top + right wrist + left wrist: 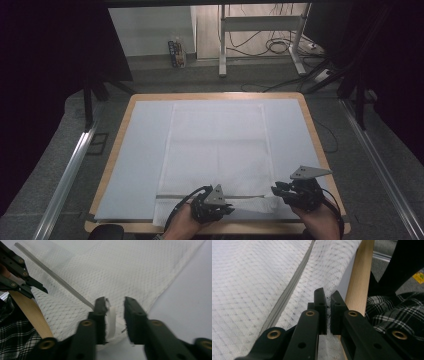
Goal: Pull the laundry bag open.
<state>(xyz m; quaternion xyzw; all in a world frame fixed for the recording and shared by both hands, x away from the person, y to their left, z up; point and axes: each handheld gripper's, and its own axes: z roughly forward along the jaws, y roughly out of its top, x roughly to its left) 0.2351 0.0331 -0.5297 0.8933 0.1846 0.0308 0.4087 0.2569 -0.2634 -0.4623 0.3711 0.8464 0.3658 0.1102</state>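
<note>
2 grippers worked the mesh bag (pixel 217 150) beside its zipper (pixel 200 196): the left gripper (pixel 326 305) pinched the near hem to anchor it, while the right gripper (pixel 114 308) stood parted around the corner tab (pixel 110 322).

I can read no words, numbers or brand marks anywhere here. The small carton (pixel 176 53) standing on the floor beyond the table carries printed colours on its side, but they are too small and blurred for me to read. The yellow tag (pixel 419 277) on the floor past the table edge, seen from my left gripper view, has dark marks on it (maybe print, I cannot tell) that stay unreadable.
</note>
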